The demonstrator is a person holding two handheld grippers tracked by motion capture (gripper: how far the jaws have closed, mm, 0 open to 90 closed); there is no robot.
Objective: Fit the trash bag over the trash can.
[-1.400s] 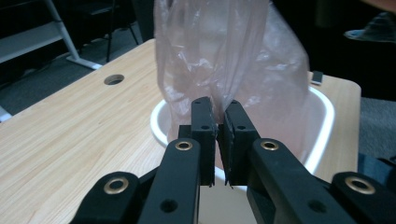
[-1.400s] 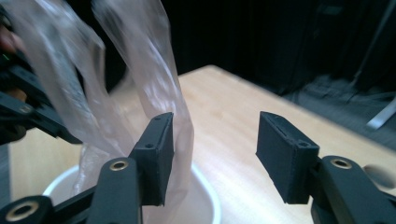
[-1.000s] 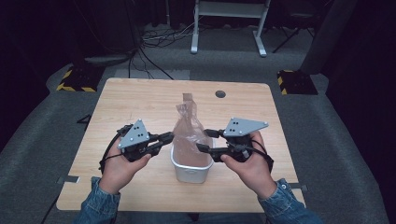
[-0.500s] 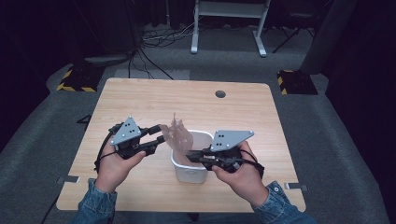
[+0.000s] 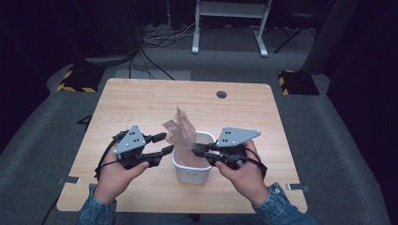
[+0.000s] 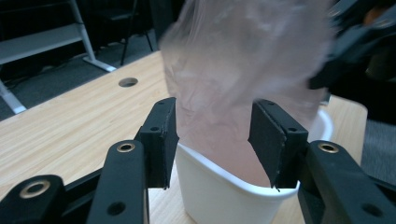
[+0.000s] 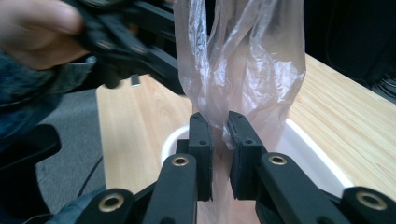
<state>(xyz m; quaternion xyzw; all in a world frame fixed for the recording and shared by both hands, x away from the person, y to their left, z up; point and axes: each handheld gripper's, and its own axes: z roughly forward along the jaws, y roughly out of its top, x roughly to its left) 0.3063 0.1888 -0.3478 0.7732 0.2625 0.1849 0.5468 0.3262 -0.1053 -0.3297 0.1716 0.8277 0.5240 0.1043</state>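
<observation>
I am lining the white bin (image 5: pixel 191 169) on the counter (image 5: pixel 141 101) with a thin plastic bag (image 5: pixel 182 131). My right gripper (image 5: pixel 195 150) is pinching a fold of the bag just over the rim; my left gripper (image 5: pixel 165 143), whose jaws have just been opening, is standing wide around the bag without pressing it. Both hands are lying level, jaws facing across the bin. Next, probably, I need a fresh left grip to spread the bag's mouth.

Thin clear plastic bag (image 5: pixel 182 129) sits in the small white plastic tub (image 5: pixel 191 174), on the light wooden table (image 5: pixel 141 101), between both grippers.
</observation>
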